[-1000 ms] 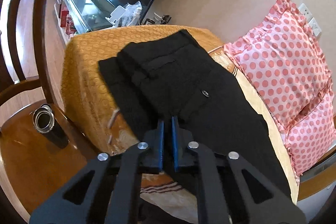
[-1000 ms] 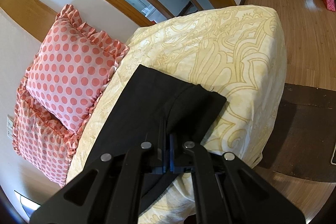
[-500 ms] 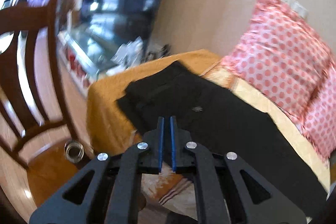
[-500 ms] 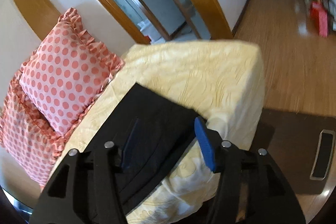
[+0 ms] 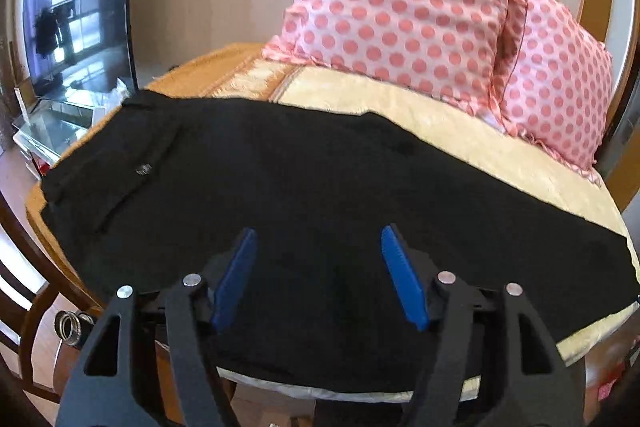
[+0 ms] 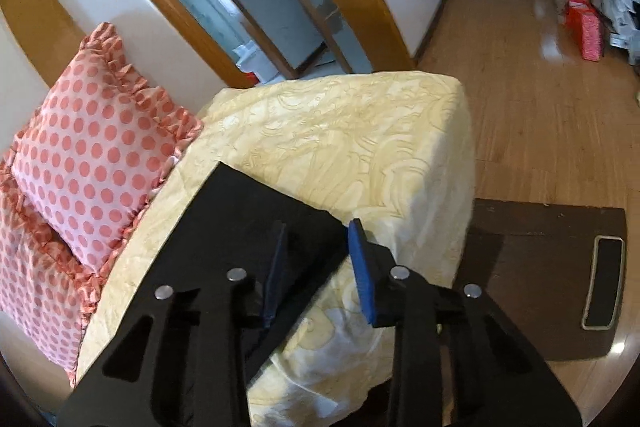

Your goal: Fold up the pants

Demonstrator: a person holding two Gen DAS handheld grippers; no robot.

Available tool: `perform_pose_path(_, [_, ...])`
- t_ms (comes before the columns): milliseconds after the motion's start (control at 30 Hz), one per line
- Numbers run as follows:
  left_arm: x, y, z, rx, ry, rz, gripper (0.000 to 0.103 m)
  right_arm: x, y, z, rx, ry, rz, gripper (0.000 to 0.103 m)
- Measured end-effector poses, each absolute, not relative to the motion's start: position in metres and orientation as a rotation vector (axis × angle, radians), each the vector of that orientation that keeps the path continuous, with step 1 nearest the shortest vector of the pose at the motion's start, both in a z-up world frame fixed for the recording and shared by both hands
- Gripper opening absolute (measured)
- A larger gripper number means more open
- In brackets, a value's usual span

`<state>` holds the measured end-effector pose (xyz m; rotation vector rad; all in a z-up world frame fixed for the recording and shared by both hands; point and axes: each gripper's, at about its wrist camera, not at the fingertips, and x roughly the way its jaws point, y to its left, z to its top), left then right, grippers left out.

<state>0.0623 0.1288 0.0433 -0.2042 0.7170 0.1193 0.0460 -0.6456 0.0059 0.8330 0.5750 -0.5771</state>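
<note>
While spread flat, pants (image 5: 320,187) lengthwise, waistband left

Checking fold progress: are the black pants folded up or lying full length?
Full length: the pants stretch flat across the cushion, waistband left, hem right.

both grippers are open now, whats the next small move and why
Probably close the right hand-held gripper on the leg-end corner of the black fabric pants, which sits between its open blue pads. The pants lie flat lengthwise, and the left hand-held gripper hovers open above their middle.
</note>
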Motion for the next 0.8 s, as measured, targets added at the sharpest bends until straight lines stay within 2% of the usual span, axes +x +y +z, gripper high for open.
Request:
perform_pose_path(233, [0.065, 0.135, 0.023, -0.244, 0.772, 0.116, 0.073, 0.047, -0.631, 0.003, 0.841, 0.557, -0.527, 0.032])
perform_pose_path(267, [0.064, 0.136, 0.021, -0.249, 0.773, 0.112, 0.074, 0.05, -0.632, 0.002, 0.852, 0.558, -0.505, 0.026])
perform_pose_path(300, [0.063, 0.137, 0.02, -0.251, 0.771, 0.109, 0.075, 0.054, -0.631, 0.001, 0.844, 0.565, -0.482, 0.012])
perform_pose_path(333, [0.061, 0.137, 0.02, -0.255, 0.765, 0.099, 0.078, 0.059, -0.63, 0.0, 0.847, 0.569, -0.446, 0.004])
perform_pose_path(533, [0.063, 0.136, 0.02, -0.271, 0.758, 0.073, 0.086, 0.08, -0.576, 0.043, 0.731, 0.483, -0.215, 0.004])
perform_pose_path(700, [0.065, 0.135, 0.02, -0.271, 0.759, 0.068, 0.088, 0.125, -0.452, 0.086, 0.596, 0.519, 0.202, 0.004])
perform_pose_path(800, [0.066, 0.136, 0.021, -0.281, 0.762, 0.062, 0.088, 0.145, -0.355, 0.084, 0.513, 0.611, 0.48, 0.004])
